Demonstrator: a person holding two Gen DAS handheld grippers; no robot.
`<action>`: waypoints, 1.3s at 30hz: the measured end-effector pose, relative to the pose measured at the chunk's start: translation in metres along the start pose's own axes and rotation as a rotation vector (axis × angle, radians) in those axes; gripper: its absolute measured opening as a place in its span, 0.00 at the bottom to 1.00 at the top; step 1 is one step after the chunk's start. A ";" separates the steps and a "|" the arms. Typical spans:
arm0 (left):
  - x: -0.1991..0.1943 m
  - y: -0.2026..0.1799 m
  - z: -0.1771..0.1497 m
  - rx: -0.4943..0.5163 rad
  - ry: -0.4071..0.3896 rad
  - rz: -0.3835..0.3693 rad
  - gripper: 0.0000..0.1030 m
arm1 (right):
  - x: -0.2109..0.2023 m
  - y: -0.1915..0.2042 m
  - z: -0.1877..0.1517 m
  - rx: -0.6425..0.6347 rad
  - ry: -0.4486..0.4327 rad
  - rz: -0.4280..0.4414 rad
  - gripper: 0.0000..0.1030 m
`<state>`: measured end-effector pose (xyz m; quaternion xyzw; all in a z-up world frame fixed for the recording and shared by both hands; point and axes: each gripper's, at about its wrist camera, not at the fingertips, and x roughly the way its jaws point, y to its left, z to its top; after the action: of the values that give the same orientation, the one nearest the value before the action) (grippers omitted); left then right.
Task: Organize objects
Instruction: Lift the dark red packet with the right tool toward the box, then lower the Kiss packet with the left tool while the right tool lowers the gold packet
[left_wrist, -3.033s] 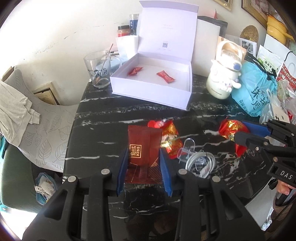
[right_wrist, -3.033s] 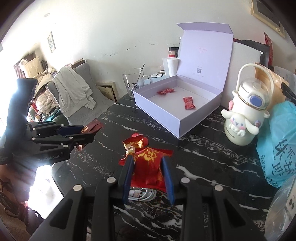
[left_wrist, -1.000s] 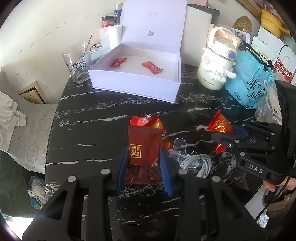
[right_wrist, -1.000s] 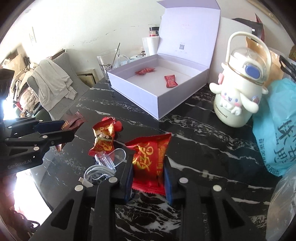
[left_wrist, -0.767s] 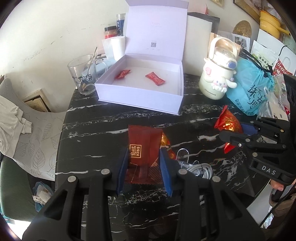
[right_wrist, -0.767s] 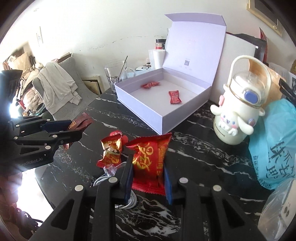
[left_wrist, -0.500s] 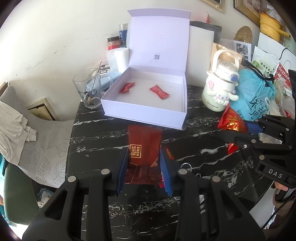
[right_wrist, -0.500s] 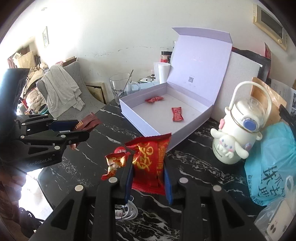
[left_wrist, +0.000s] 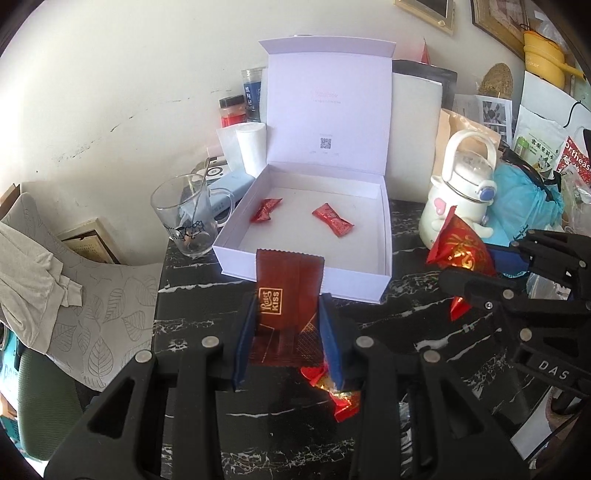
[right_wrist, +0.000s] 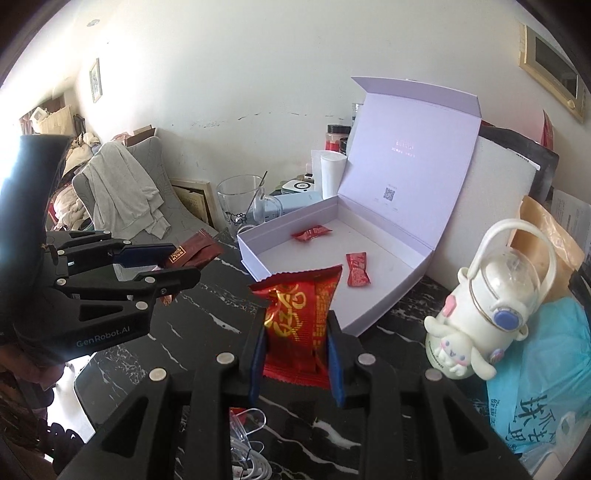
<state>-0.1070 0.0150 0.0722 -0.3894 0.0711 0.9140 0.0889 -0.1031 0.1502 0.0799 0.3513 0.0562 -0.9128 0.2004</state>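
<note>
My left gripper (left_wrist: 287, 314) is shut on a dark brown snack packet (left_wrist: 286, 291), held above the black marble table just short of the open lilac box (left_wrist: 306, 273). My right gripper (right_wrist: 295, 325) is shut on a red snack packet (right_wrist: 299, 314), also held in front of the box (right_wrist: 332, 258). Two small red candies (left_wrist: 332, 224) lie inside the box. In the left wrist view the right gripper (left_wrist: 491, 269) shows at the right with its red packet (left_wrist: 460, 251). In the right wrist view the left gripper (right_wrist: 162, 266) shows at the left with the brown packet (right_wrist: 194, 253).
A glass mug (left_wrist: 186, 225) stands left of the box, a white cartoon bottle (left_wrist: 460, 192) and a blue bag (left_wrist: 524, 199) to its right. A red-gold wrapped sweet (left_wrist: 336, 391) and a white cable (right_wrist: 247, 443) lie on the table (left_wrist: 207, 314) under the grippers.
Both grippers have lifted and moved toward the open box with their packets still held. The loose sweet and the cable have dropped behind beneath them.
</note>
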 end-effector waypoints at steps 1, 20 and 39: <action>0.004 0.001 0.003 0.002 0.001 0.000 0.31 | 0.004 -0.002 0.003 0.002 0.000 -0.001 0.27; 0.100 0.017 0.057 0.084 0.049 -0.001 0.31 | 0.088 -0.044 0.047 0.020 0.043 -0.061 0.27; 0.190 0.022 0.092 0.124 0.075 -0.005 0.31 | 0.161 -0.067 0.077 0.015 0.063 -0.098 0.27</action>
<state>-0.3050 0.0324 -0.0010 -0.4173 0.1300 0.8923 0.1126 -0.2859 0.1406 0.0279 0.3781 0.0727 -0.9105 0.1510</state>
